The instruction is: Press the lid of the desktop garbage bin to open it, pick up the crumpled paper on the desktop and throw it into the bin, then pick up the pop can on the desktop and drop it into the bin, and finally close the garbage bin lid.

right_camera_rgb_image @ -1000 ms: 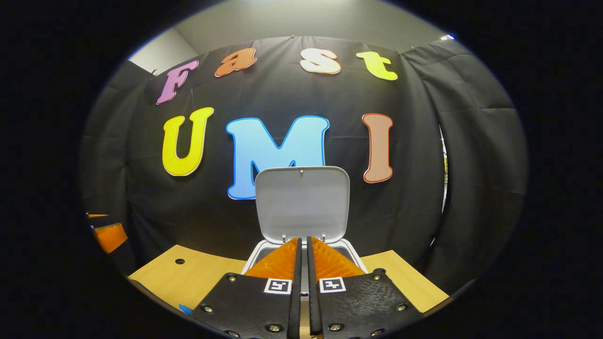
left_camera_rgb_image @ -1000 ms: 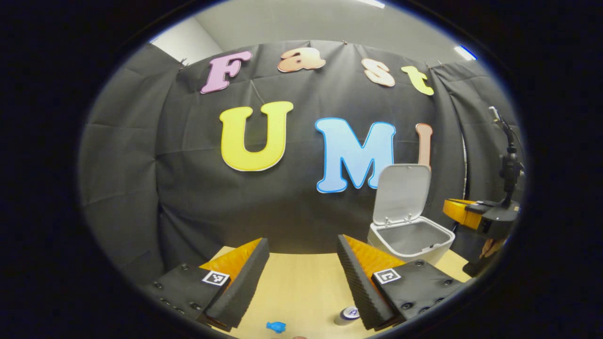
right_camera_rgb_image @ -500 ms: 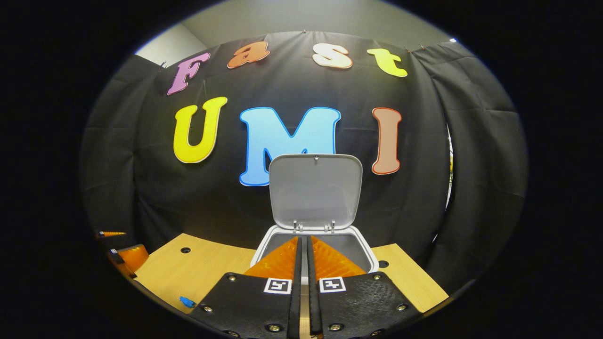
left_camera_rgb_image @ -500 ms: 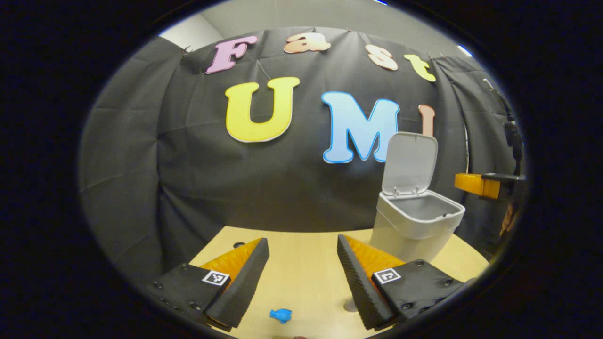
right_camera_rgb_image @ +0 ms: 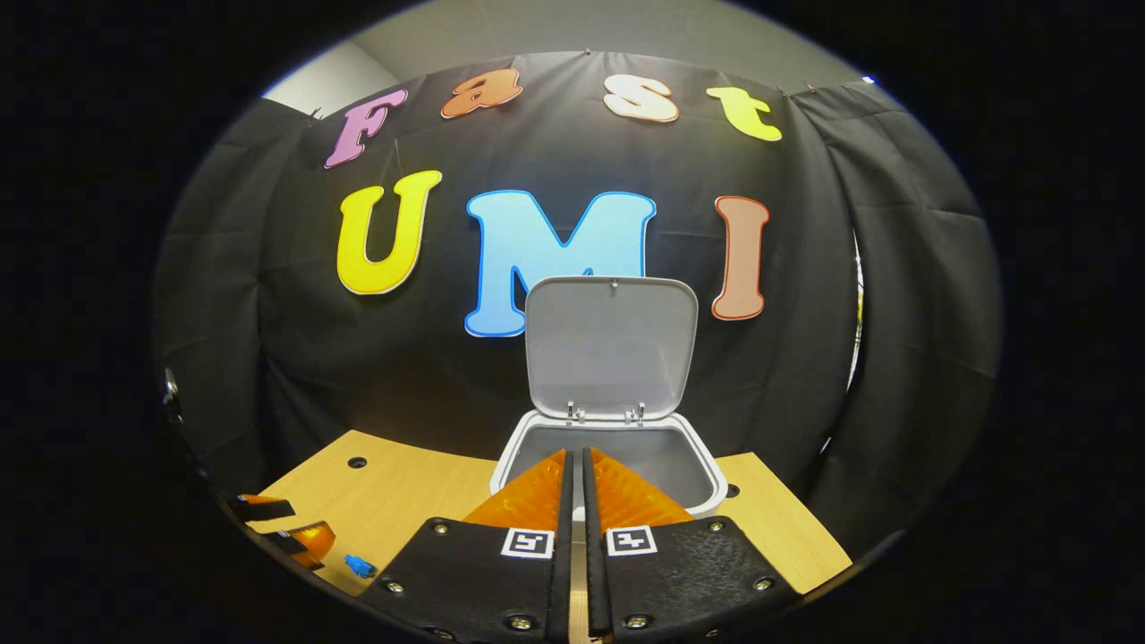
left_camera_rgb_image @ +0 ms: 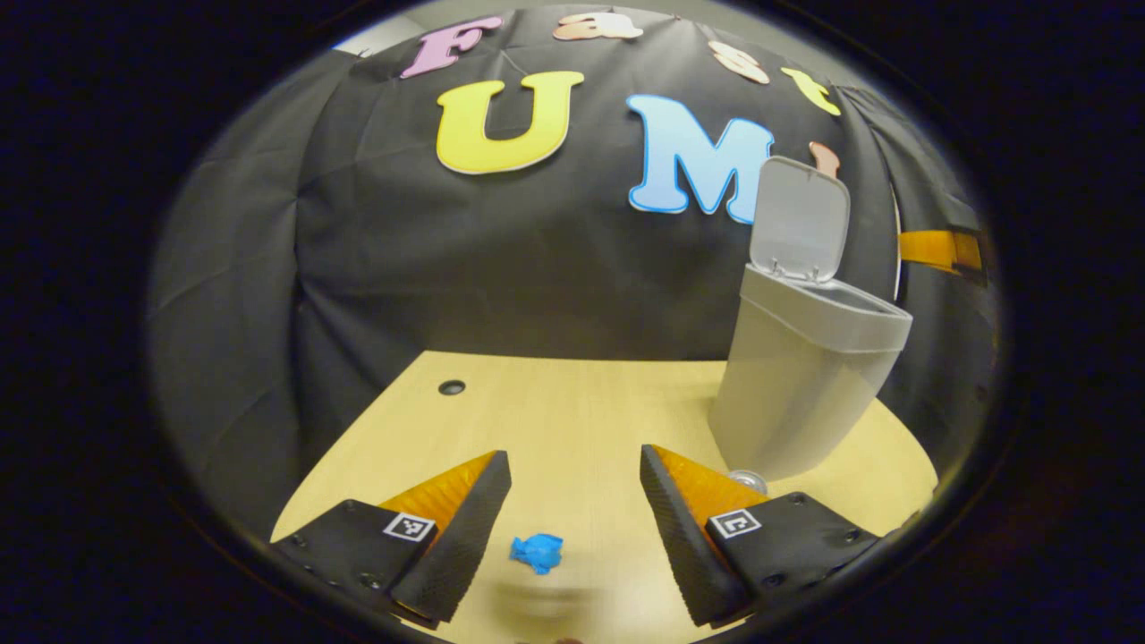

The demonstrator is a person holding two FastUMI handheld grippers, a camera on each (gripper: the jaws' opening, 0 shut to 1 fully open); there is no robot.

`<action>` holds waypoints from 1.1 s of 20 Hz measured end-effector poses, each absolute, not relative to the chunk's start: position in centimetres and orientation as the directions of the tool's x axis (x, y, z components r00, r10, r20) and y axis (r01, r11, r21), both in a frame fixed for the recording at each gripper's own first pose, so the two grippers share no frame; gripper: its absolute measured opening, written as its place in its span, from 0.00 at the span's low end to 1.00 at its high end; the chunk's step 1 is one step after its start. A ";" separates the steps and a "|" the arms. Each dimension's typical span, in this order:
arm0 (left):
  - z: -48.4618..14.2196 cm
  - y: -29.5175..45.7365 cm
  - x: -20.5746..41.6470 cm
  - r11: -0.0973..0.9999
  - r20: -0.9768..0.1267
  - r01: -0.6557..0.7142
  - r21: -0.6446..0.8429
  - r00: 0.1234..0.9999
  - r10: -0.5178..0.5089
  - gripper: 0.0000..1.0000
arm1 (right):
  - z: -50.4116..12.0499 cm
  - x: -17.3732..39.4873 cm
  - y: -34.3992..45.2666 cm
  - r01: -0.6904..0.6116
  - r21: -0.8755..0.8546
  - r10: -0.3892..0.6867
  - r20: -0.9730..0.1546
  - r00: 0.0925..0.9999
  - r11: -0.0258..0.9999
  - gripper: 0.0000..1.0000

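A small blue crumpled paper [left_camera_rgb_image: 537, 552] lies on the wooden table, low between the spread fingers of my open left gripper [left_camera_rgb_image: 573, 454]. It also shows as the blue paper [right_camera_rgb_image: 360, 565] at the lower left of the right gripper view, beside the left gripper [right_camera_rgb_image: 286, 532]. The grey-white bin [left_camera_rgb_image: 805, 376] stands at the right with its lid [left_camera_rgb_image: 799, 219] upright. The pop can's top [left_camera_rgb_image: 747, 481] peeks out at the bin's foot, behind my finger. My right gripper [right_camera_rgb_image: 577, 454] is shut and empty, held above the front of the open bin [right_camera_rgb_image: 693, 461], facing its raised lid [right_camera_rgb_image: 611, 344].
The wooden table [left_camera_rgb_image: 572, 402] has a cable hole [left_camera_rgb_image: 452, 387] at the back left, and another hole [right_camera_rgb_image: 732, 490] right of the bin. The black cloth wall hangs close behind the table. The right gripper [left_camera_rgb_image: 939, 250] hovers above and beyond the bin.
My left gripper has dropped towards the table and tilted down, so the blue paper now sits between its fingers. The right gripper shifted slightly, and more of the bin's opening shows.
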State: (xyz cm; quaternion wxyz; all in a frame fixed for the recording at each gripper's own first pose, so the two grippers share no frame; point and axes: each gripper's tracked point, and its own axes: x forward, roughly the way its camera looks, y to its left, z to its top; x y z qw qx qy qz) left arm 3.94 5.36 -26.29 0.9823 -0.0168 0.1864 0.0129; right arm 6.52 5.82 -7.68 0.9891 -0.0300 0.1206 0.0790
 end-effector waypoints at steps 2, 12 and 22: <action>-29.2 5.5 4.2 0.999 -0.414 -0.028 -0.020 0.910 0.017 0.96 | -7.9 6.4 5.7 -0.159 -0.051 0.142 -0.252 0.957 0.986 0.07; -39.5 7.8 5.3 0.997 -0.595 -0.068 -0.041 0.803 0.030 0.96 | -9.6 7.0 4.9 -0.131 -0.089 0.098 -0.308 0.946 0.987 0.07; -43.9 9.0 5.6 0.995 -0.670 -0.088 -0.046 0.742 0.034 0.97 | -10.9 7.7 5.2 -0.127 -0.101 0.085 -0.345 0.935 0.987 0.07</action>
